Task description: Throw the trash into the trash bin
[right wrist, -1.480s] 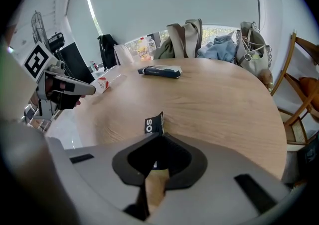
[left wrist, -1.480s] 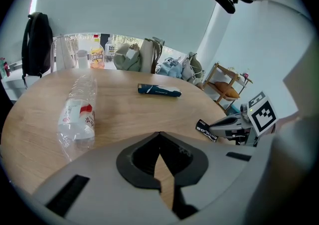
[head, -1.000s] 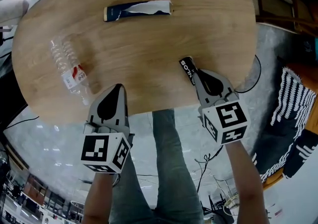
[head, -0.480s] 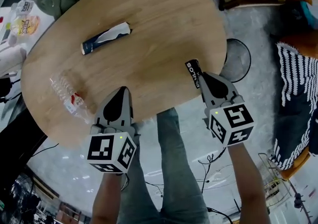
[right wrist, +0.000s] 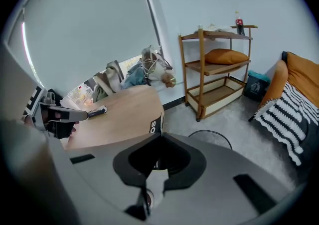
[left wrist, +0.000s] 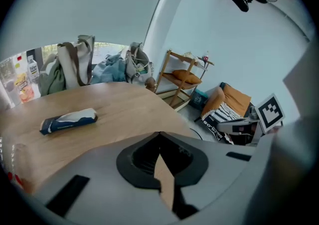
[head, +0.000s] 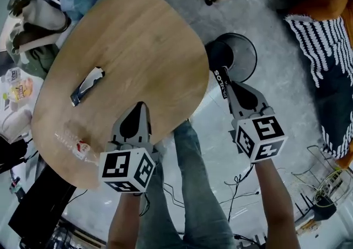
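Note:
My right gripper (head: 230,86) is shut on a black wrapper with white letters (head: 220,81), held over the floor just short of the round black trash bin (head: 238,53). In the right gripper view the wrapper (right wrist: 155,125) sticks up from the closed jaws, with the bin's rim (right wrist: 212,136) beyond. My left gripper (head: 139,105) is shut and empty above the near edge of the oval wooden table (head: 149,38). A blue and white wrapper (head: 86,86) and a clear plastic bottle (head: 73,144) lie on the table.
A wooden shelf (right wrist: 217,64) stands past the bin, and a striped blanket (head: 319,28) lies to the right. Bags and clothes (head: 34,10) crowd the table's far left side. Cables (head: 238,183) trail on the floor beside the person's legs (head: 193,187).
Both grippers have swung to the right. The right one has carried the black wrapper off the table's edge to beside the bin, which has come into view.

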Tool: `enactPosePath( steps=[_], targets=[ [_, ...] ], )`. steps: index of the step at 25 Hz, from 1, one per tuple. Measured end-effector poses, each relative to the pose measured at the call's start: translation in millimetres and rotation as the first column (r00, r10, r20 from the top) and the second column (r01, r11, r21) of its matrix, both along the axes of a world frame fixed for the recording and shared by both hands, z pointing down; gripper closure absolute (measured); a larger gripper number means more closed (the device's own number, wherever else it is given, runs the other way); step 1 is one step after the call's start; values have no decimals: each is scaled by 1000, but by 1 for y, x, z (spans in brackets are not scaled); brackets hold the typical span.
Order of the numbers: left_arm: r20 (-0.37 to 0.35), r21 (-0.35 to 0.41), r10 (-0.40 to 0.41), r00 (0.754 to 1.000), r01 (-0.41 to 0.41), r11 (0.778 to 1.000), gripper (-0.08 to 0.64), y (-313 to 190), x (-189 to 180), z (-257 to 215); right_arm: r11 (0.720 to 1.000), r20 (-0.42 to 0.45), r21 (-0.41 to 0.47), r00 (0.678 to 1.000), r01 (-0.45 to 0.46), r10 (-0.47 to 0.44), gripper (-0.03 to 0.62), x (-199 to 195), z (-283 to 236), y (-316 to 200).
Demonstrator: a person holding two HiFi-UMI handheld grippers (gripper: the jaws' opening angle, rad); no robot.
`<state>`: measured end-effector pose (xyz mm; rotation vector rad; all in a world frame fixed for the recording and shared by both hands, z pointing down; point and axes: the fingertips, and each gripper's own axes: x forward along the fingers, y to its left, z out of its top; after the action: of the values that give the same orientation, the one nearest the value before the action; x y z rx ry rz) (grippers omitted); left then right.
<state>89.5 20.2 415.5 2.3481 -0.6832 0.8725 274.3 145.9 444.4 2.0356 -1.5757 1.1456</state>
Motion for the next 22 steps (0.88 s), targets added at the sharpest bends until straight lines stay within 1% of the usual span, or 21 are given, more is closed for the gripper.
enactPosePath(
  steps=[3, 6, 9, 13, 17, 22],
  targets=[
    [6, -3, 59, 998, -59, 998, 549, 5, 29, -1, 996, -1, -4, 996, -94, 94, 578, 24, 7, 16],
    [18, -6, 112, 993, -112, 994, 549, 8, 55, 6, 983, 3, -6, 983, -186, 186, 578, 48, 22, 30],
    [28, -5, 150, 988, -150, 989, 549, 6, 77, 18, 963, 11, -10, 963, -268, 268, 577, 67, 45, 38],
    [40, -18, 172, 984, -172, 985, 549, 3, 97, 37, 930, 25, -32, 929, -367, 368, 577, 86, 89, 46],
    [58, -20, 193, 979, -192, 981, 549, 1, 109, 56, 900, 20, -58, 900, -433, 434, 578, 96, 134, 52],
    [68, -19, 208, 976, -207, 978, 549, 0, 117, 70, 882, 16, -82, 884, -465, 467, 578, 106, 167, 57]
  ],
)
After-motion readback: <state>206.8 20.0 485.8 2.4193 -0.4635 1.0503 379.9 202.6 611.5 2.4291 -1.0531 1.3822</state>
